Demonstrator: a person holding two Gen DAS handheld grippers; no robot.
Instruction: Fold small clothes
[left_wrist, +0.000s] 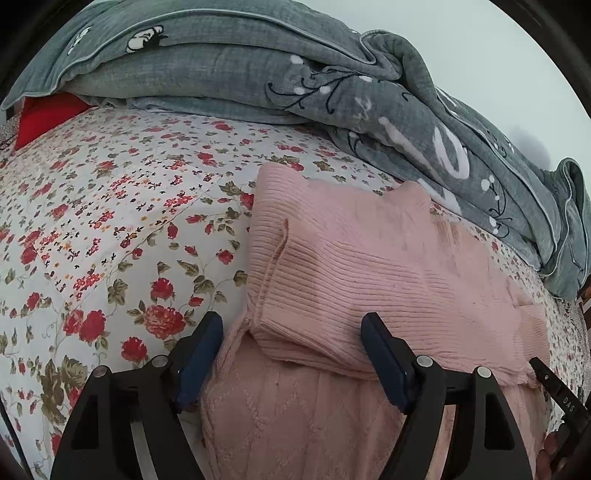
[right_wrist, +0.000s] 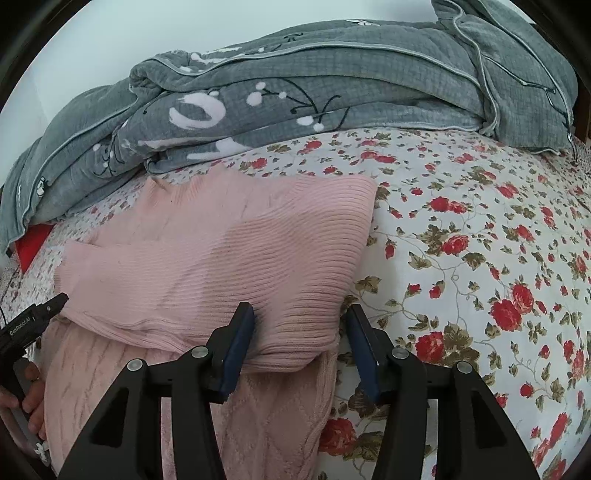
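Lying across the middle of a bed, a pink knitted sweater (left_wrist: 369, 258) is partly folded — a ribbed panel is doubled over a cable-patterned layer beneath, its folded edge running along the near side. The bed wears a white sheet printed with red roses (left_wrist: 110, 221), and a rumpled grey quilt (left_wrist: 258, 74) is heaped along the far side against a pale wall, with something red (left_wrist: 40, 118) tucked under one end of the quilt.

The left claw (left_wrist: 291, 354) hovers at the sweater's near left corner, jaws wide, the knit lying between them but not pinched. The right claw (right_wrist: 301, 343) sits at the near right corner, jaws moderately apart; its inner pad (right_wrist: 240, 343) rests against the ribbed fold, the outer one stands clear, so nothing is gripped.

The fold looks freshly laid and released — the sleeves or upper half appear tucked in. The next move likely calls for closing both claws on the two near corners together, lifting evenly, and carrying that edge toward the quilt side without dragging the layer below.
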